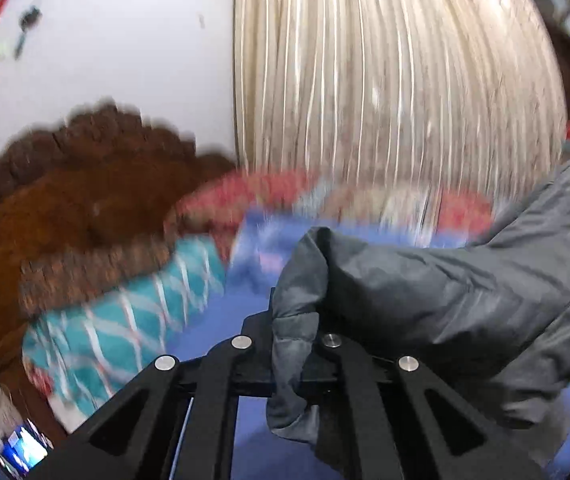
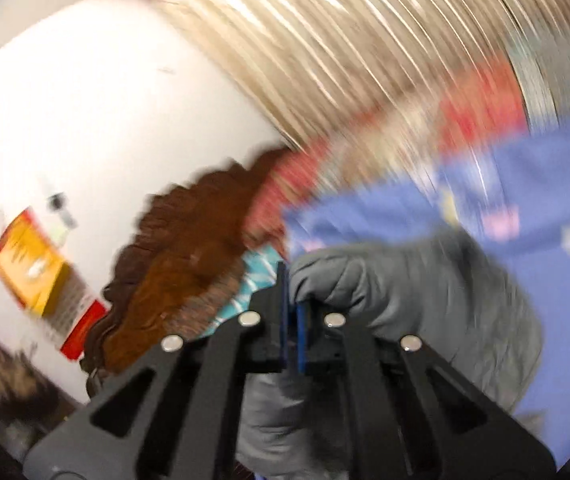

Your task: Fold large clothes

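Note:
A large grey padded jacket (image 1: 465, 292) hangs in the air over a blue bedsheet (image 1: 213, 316). My left gripper (image 1: 295, 320) is shut on a fold of the jacket's edge, and the cloth drapes down between and over its fingers and stretches off to the right. In the right wrist view my right gripper (image 2: 295, 304) is shut on another bunched part of the grey jacket (image 2: 405, 300), which hangs below and to the right of the jaws. Both views are blurred by motion.
A carved brown wooden headboard (image 1: 65, 200) stands at the left with a teal patterned pillow (image 1: 125, 320) against it. A beige pleated curtain (image 1: 385, 72) and a white wall (image 1: 105, 48) are behind. A red patterned blanket (image 1: 253, 192) lies at the bed's far edge.

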Available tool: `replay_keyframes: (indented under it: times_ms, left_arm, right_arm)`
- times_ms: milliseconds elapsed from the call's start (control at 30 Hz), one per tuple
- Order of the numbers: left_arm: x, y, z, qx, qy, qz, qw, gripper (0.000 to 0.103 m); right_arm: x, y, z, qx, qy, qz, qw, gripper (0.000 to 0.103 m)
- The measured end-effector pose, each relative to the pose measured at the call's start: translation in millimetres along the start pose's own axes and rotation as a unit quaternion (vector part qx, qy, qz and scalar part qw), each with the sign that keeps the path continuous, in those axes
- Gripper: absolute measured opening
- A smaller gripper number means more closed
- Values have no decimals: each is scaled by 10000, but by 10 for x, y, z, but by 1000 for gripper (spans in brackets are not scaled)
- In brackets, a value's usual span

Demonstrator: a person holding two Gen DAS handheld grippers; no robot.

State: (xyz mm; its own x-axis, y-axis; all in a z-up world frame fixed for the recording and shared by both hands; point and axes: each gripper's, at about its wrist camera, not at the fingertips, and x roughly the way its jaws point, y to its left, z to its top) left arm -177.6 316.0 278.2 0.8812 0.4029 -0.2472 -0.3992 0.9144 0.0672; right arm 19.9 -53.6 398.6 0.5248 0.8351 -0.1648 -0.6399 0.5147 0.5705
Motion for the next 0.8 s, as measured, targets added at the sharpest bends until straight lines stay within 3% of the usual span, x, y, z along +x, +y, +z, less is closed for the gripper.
replay_keyframes:
  times_ms: [100,167,267,333,433,600,667,800]
  left_arm:
    - [-514,215,595,-244,-672,-332,9969,28]
    - [-942,300,985,-256,-1170,-605,9910,28]
    - [-1516,294,1389,9,-1874,-609,9804,28]
    - [-1801,256,1596,197,-2172,-559,9743,28]
    - [-1988,184,1812,388,-2311,-617,9702,28]
    - [-1635,-103,1974,676,-1976,-475,9768,28]
    - [-1325,-248,1952,757,-1623,-494,9826,28]
    - [-227,-629,1716,923,-416,-655,9927,28]
  right_arm:
    - [-871,728,217,-808,-745,-127,9939,3]
    - [-1259,1140,295,-965,-1168,-143,9884,3]
    - [-1803,1617,400,-1174,-1669,-202,9787,3]
    - [-2024,1796,430,-1185,-1821,-253,9758,3]
    - [-2292,1853,466,-1160,-1874,-366,9747,3]
    - [-2180,1447,499,-832,-1456,-629,9838,3]
    - [-1957,1140,486,-609,-1184,-819,9877,3]
    - [-1143,137,361,91,-452,-1422,9888,3]
